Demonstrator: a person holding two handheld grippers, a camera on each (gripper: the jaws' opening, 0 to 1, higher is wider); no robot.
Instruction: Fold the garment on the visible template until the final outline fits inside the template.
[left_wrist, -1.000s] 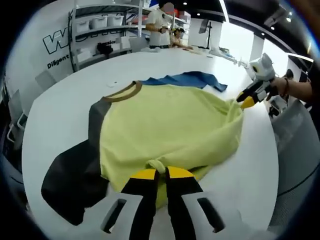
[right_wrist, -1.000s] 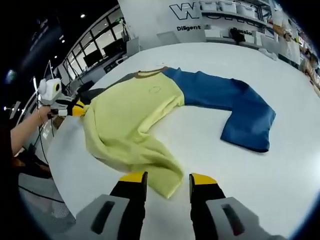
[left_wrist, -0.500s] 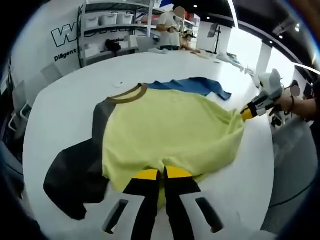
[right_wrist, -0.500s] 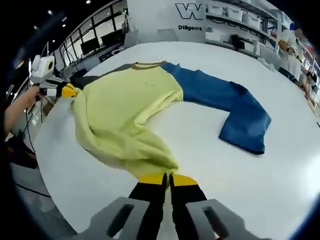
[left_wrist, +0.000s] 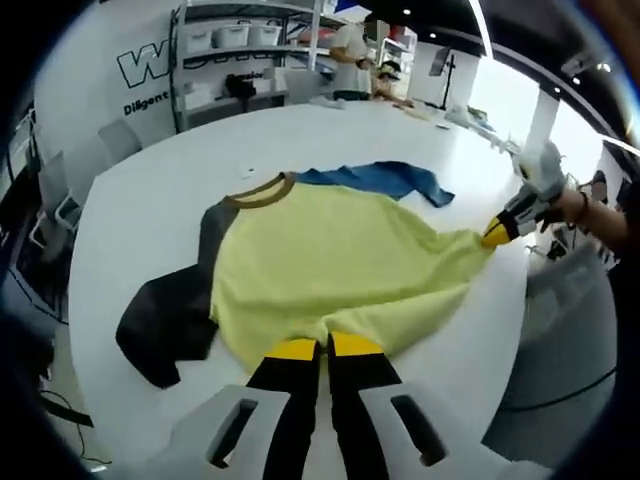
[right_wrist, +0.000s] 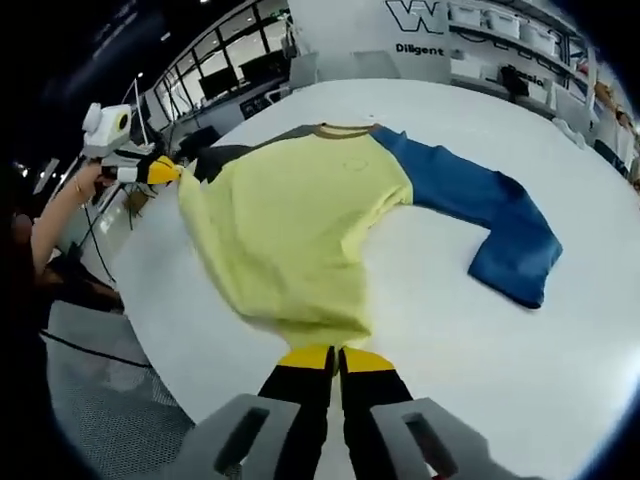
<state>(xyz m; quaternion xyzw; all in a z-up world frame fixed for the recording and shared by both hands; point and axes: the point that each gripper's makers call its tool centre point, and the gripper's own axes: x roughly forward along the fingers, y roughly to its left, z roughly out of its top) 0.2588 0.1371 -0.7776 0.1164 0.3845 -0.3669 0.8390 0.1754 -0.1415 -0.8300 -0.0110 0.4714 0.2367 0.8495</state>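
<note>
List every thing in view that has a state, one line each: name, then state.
Left gripper: shut on the shirt's bottom hem.
Right gripper: shut on the hem's other corner.
Shirt: yellow body lying front up on the table, hem lifted and stretched between the grippers, not yet folded.
Blue sleeve: spread out flat, bent near the cuff.
Dark sleeve: spread out flat.
Table: white, bearing the shirt.
</note>
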